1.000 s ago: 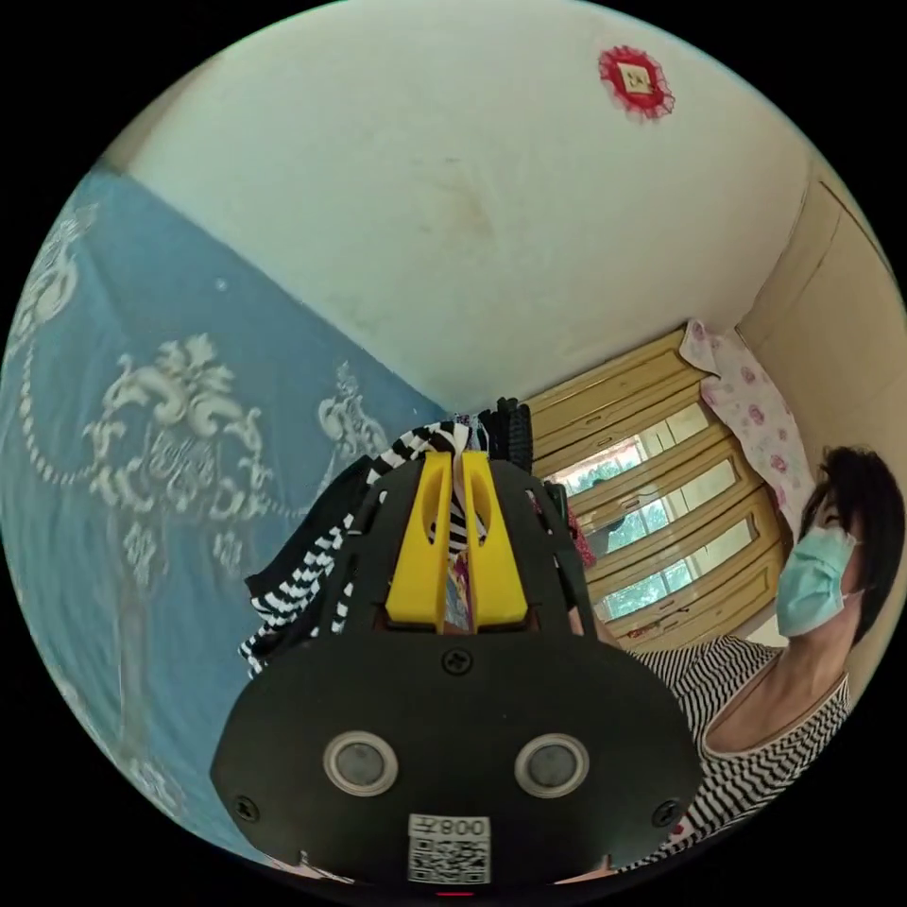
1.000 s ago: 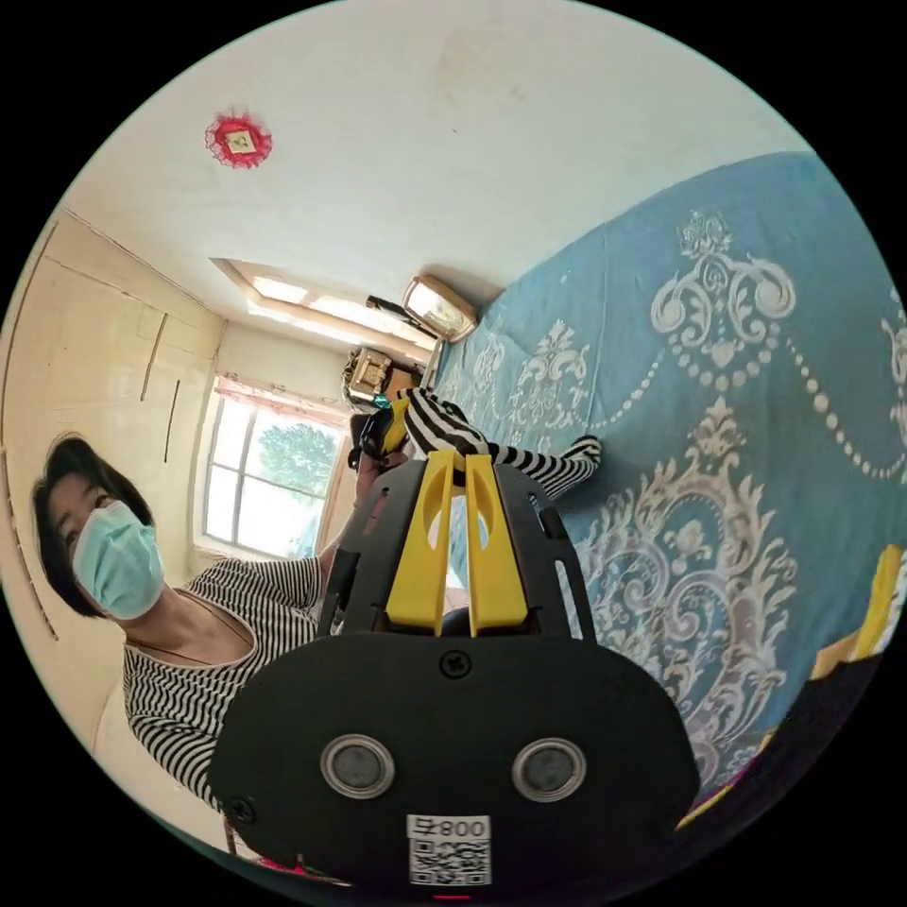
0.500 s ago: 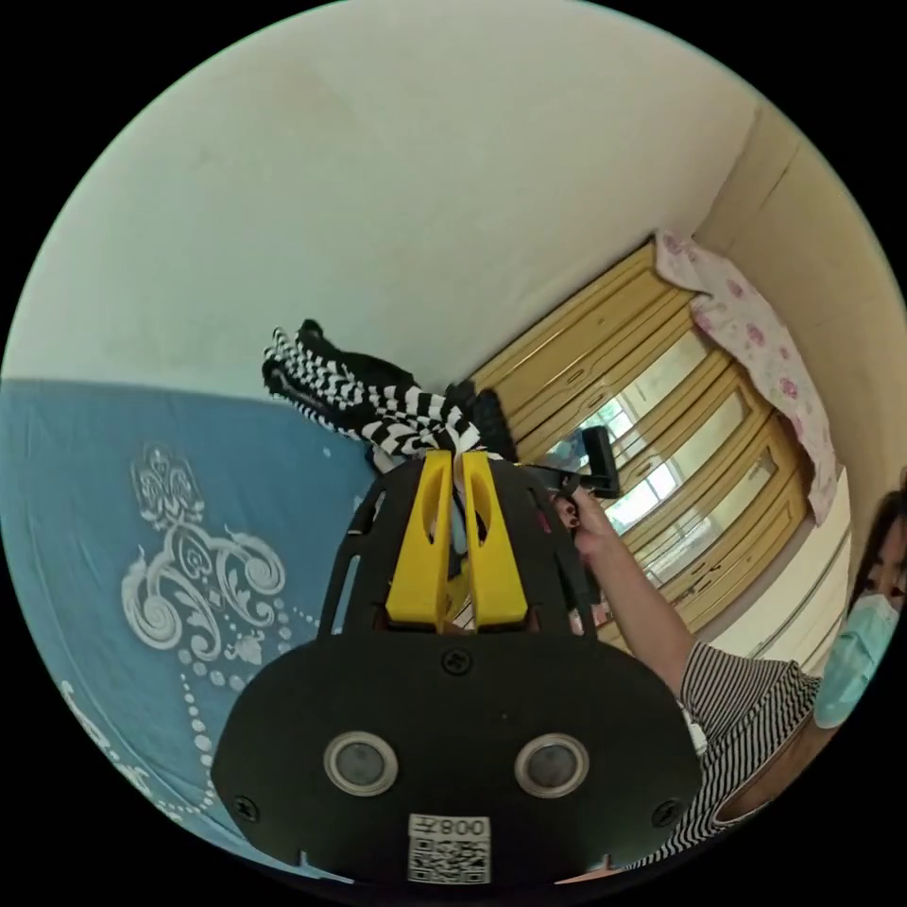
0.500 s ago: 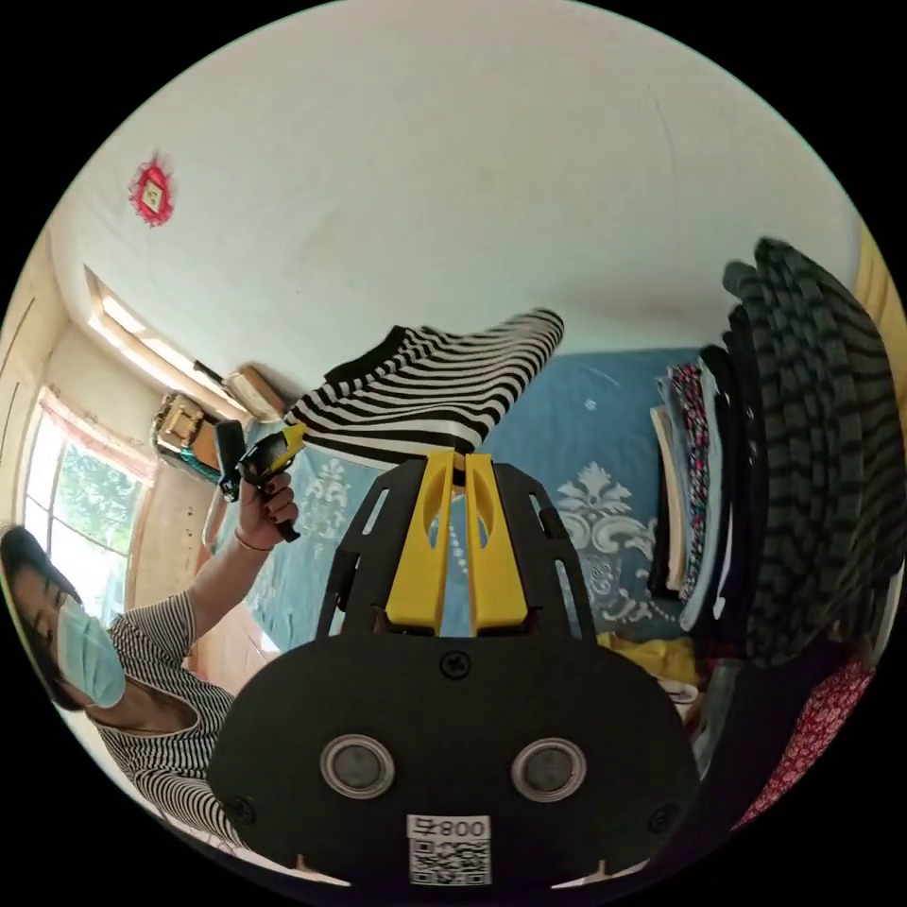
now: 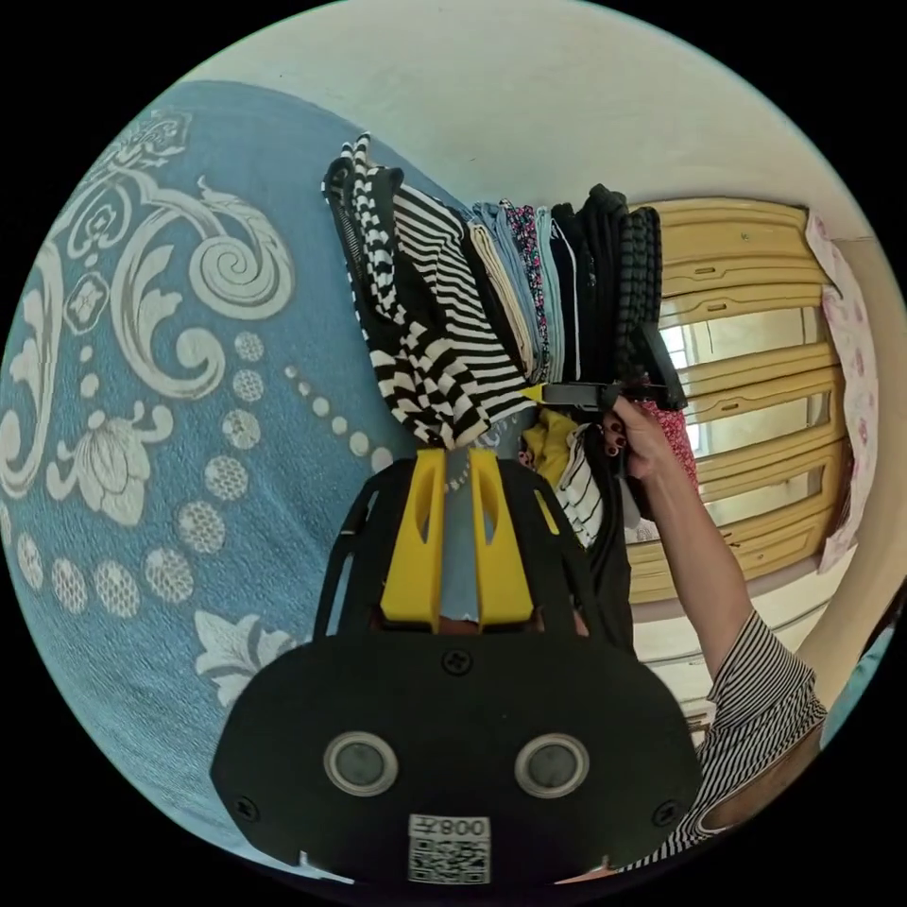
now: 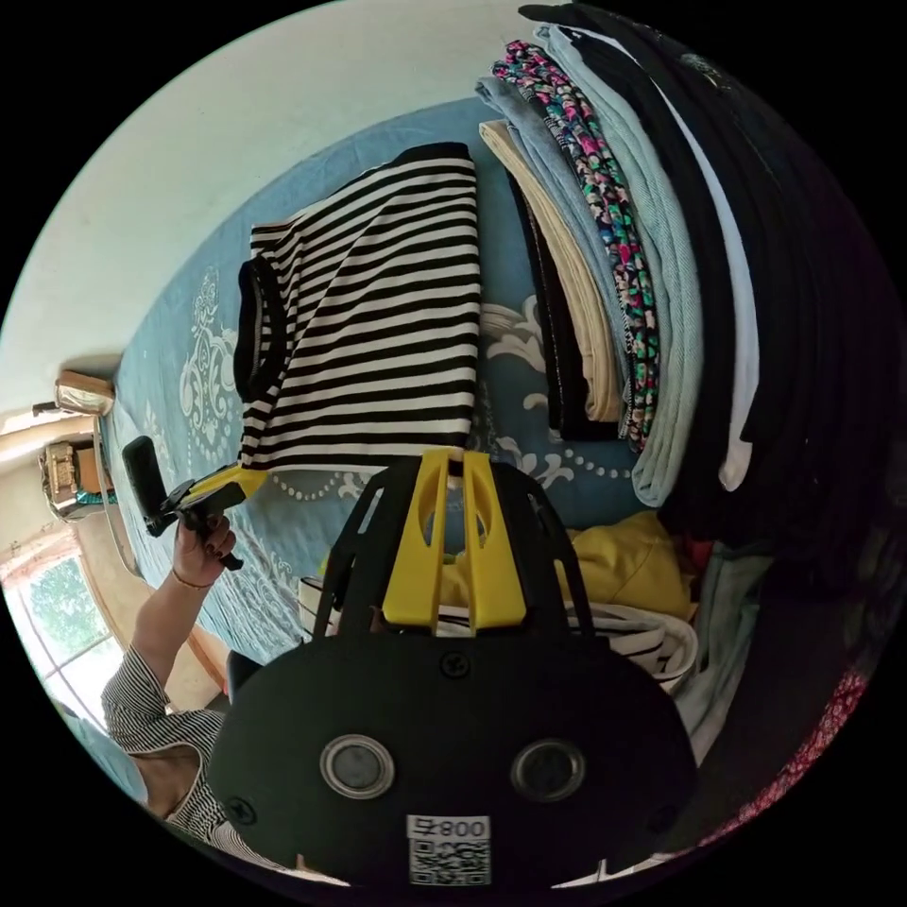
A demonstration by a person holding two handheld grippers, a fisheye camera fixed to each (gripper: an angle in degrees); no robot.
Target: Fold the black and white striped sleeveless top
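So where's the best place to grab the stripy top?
Probably its hem corners, coming in along the hem edge. In the right gripper view the top is spread flat over the blue bed with its hem nearest. The right tongs pinch one hem corner and the left tongs the other. Gripping both corners keeps the cloth stretched and flat.

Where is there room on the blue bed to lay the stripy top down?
The bare patterned blue bedspread beside the black and white striped sleeveless top, away from the tall stack of folded clothes, looks free. It is crowded by that stack and the yellow garment under it.
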